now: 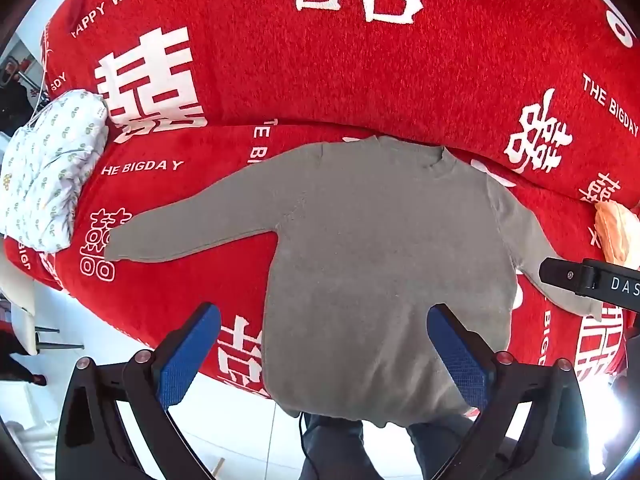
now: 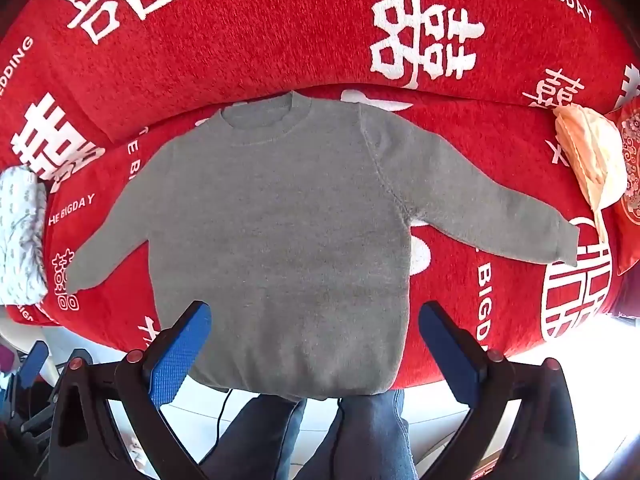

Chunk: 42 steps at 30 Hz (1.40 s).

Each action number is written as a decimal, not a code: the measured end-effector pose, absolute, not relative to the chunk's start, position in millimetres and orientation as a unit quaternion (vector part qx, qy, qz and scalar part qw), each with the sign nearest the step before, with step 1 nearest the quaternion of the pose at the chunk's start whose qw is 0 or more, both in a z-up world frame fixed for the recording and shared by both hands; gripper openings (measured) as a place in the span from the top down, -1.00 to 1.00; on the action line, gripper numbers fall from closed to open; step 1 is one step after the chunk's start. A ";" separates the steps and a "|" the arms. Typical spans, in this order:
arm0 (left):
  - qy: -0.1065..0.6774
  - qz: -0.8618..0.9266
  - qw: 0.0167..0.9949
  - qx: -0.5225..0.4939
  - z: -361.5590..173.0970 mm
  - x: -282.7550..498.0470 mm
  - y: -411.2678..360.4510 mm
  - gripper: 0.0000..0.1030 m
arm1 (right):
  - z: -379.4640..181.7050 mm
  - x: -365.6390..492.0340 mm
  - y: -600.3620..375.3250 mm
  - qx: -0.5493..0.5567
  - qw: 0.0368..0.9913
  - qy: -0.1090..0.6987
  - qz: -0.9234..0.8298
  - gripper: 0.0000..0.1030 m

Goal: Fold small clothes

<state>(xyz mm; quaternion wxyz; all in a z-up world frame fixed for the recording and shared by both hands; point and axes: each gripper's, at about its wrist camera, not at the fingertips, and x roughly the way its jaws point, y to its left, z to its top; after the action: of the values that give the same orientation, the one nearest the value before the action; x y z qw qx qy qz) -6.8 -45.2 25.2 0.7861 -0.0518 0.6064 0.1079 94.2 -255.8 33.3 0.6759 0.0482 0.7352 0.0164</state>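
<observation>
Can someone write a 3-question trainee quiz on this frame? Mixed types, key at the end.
1. True or false: the grey sweater lies flat with both sleeves spread out to the sides.
2. Multiple choice: the left tongs and right tongs are (A) both open and holding nothing, (B) both clamped on the hem, (C) one open, one shut.
3. Short answer: what lies on the red blanket beyond each sleeve tip?

Key:
1. True.
2. A.
3. A white patterned garment beyond one cuff, a peach garment beyond the other.
</observation>
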 end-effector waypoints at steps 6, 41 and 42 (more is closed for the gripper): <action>0.609 0.111 0.783 -0.052 23.3 -6.8 -44.6 -1.00 | 33.7 90.1 -258.3 0.052 0.677 0.734 0.019 -1.00; 0.615 0.127 0.777 -0.043 23.0 -2.7 -44.5 -1.00 | 31.0 96.7 -267.2 0.068 0.682 0.728 0.002 -1.00; 0.615 0.126 0.778 -0.041 23.3 -2.3 -44.7 -1.00 | 30.9 97.0 -266.8 0.069 0.679 0.731 0.003 -1.00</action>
<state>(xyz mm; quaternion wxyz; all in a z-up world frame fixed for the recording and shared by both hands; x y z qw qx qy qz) -2.3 -44.7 23.3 0.7776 -0.0414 0.6146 0.1263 97.0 -266.8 30.9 0.6787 0.0690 0.7312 0.0025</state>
